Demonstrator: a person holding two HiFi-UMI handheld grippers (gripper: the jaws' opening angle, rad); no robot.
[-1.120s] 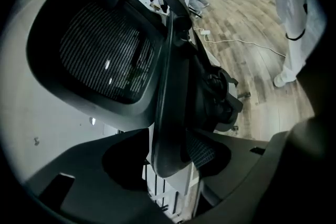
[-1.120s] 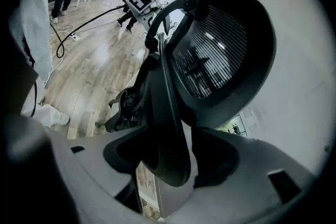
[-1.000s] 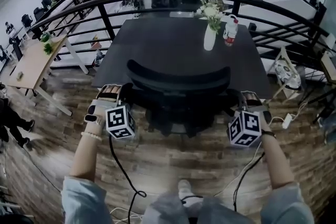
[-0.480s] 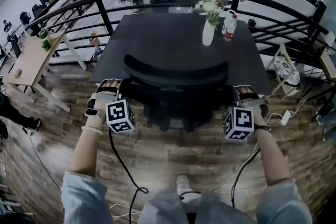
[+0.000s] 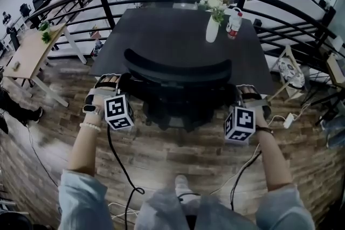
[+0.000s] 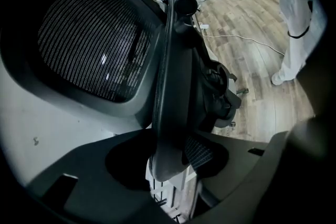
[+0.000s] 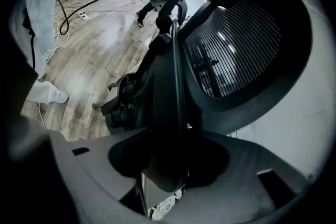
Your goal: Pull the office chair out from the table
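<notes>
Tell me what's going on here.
A person stands behind a black office chair that is tucked in at a dark table, with a gripper in each hand. The left gripper is clamped on one side edge of the chair's back and the right gripper on the other. The chair sits close against the table, so the pull has not visibly begun. A vase of flowers and a bottle stand at the table's far end.

Dark table [image 5: 156, 43] carries a white vase [image 5: 212, 35] of flowers and a bottle [image 5: 233, 26] just beside it, both near the far right corner. Wooden floor [image 5: 178, 156] carries the office chair [image 5: 178, 75], tucked against the table's near edge, plus loose cables [image 5: 139, 190].
</notes>
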